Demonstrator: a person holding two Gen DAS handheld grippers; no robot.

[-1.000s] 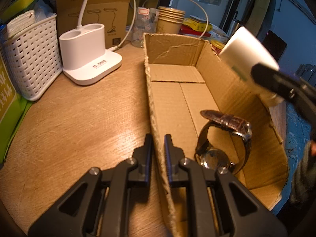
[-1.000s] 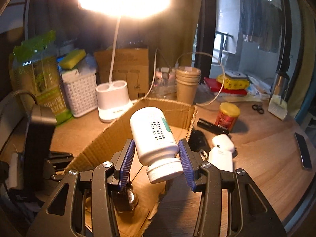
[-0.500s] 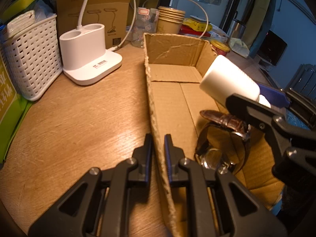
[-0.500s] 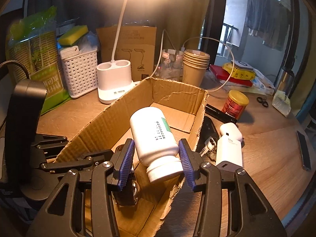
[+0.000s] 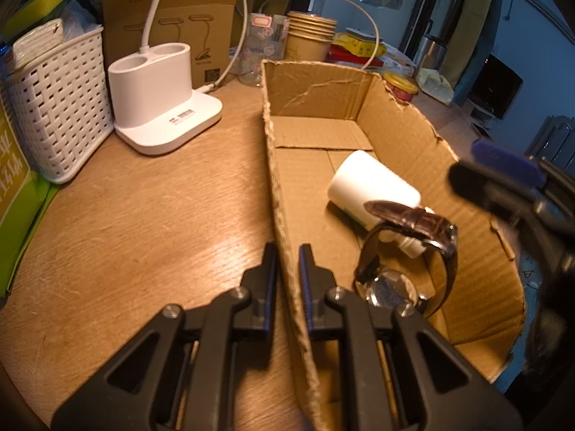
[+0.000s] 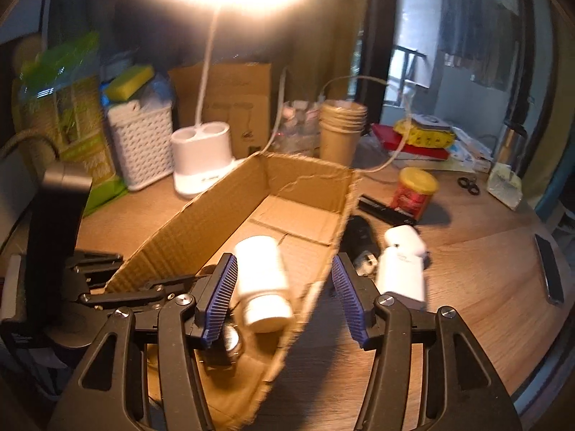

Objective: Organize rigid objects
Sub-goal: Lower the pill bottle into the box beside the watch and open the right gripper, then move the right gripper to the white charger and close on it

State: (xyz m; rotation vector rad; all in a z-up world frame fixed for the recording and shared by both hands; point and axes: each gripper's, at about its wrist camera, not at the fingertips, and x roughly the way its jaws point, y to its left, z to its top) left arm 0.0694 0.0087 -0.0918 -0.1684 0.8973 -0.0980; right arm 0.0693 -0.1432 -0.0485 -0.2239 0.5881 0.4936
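An open cardboard box (image 5: 316, 86) (image 6: 201, 222) lies on the wooden table. A white pill bottle (image 5: 370, 186) (image 6: 264, 283) lies on its side on the box floor. A wristwatch (image 5: 406, 262) with a brown strap stands beside it near the box's close end. My left gripper (image 5: 287, 269) is shut on the box's left wall. My right gripper (image 6: 284, 294) is open and empty, just above the bottle, straddling the box's right wall; it also shows in the left wrist view (image 5: 503, 179).
A white lamp base (image 5: 161, 100) and a white basket (image 5: 57, 107) stand left of the box. Paper cups (image 6: 341, 133) stand behind it. A red jar (image 6: 413, 194), a black pen (image 6: 384, 210) and white chargers (image 6: 402, 269) lie right of the box.
My right gripper carried the bottle down into the box, opened and let it go. The bottle now lies on the box floor. My left gripper has not moved.
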